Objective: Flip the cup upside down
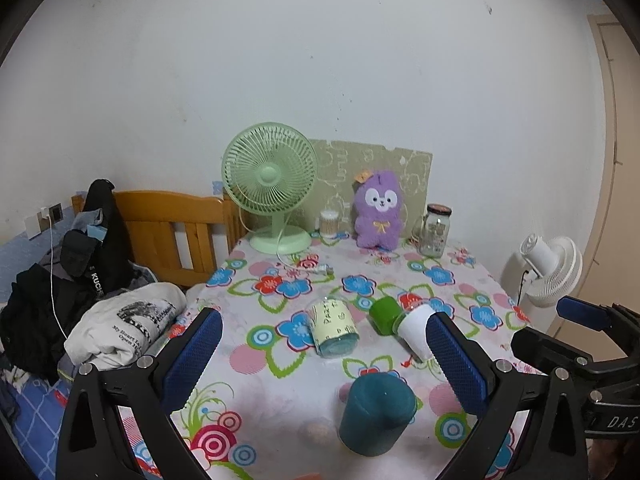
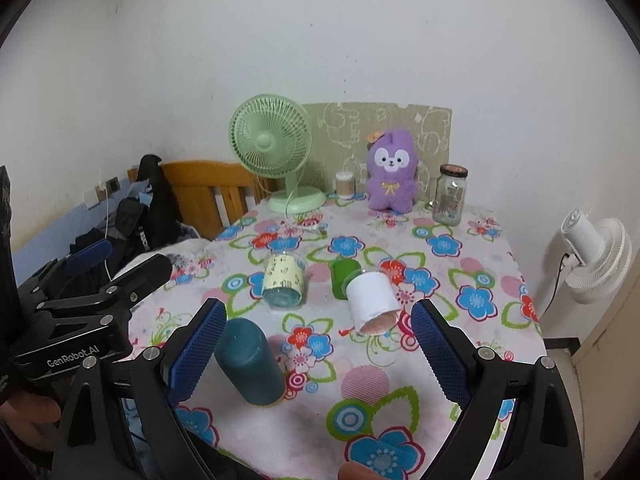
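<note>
Four cups stand on the table [image 1: 472, 280] with the flowered cloth, and all of them appear to rest mouth down already. The dark teal plastic cup [image 1: 376, 414] is nearest, in front of the left gripper [image 1: 324, 354]. Behind it sit a clear plastic cup with a pale yellow printed sleeve [image 1: 333, 330], a small green cup [image 1: 383, 314] and a white paper cup [image 1: 418, 330] that touches the green one. The task does not say which cup is meant, so that is a judgement yet to be made.

Both sets of jaws stand wide apart and hold nothing; the right gripper [image 2: 318, 350] also hangs above the table, beside the left one.

The likely risks come from crowding. A grasp on the white cup could knock the green cup over, since the two lean together. The paper wall may crush under a firm squeeze. The clear cup looks light and may slide on the cloth if one pad reaches it first.

Whether any cup holds something cannot be told. The clear cup's rim is hard to trace against the pattern. The table's near edge is cut off by the gripper bodies, and the far objects, a green desk fan [image 1: 270, 192], a purple plush toy [image 1: 379, 210] and a glass jar [image 1: 435, 230], stand well apart from the cups.
</note>
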`<action>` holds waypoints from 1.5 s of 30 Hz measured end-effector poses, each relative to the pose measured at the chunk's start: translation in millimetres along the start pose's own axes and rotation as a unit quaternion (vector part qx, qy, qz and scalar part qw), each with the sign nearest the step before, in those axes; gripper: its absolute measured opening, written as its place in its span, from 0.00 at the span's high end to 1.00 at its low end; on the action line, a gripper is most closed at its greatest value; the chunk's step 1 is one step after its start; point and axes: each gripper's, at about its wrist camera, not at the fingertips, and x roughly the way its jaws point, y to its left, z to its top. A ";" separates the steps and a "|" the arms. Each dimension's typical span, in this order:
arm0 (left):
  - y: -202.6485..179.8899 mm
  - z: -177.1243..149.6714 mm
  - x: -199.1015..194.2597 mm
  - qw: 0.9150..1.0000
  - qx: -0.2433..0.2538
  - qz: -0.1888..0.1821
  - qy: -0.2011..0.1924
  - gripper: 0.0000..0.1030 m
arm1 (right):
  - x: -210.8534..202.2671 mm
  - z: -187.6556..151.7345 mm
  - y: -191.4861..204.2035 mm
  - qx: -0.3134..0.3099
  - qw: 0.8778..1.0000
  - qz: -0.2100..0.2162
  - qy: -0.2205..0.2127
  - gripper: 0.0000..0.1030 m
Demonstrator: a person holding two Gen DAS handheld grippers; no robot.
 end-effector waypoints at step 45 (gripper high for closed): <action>15.3 35.1 -47.2 0.993 -0.010 0.011 -0.117 0.00 | -60.7 30.6 27.5 -0.008 0.987 -0.033 -0.157 0.00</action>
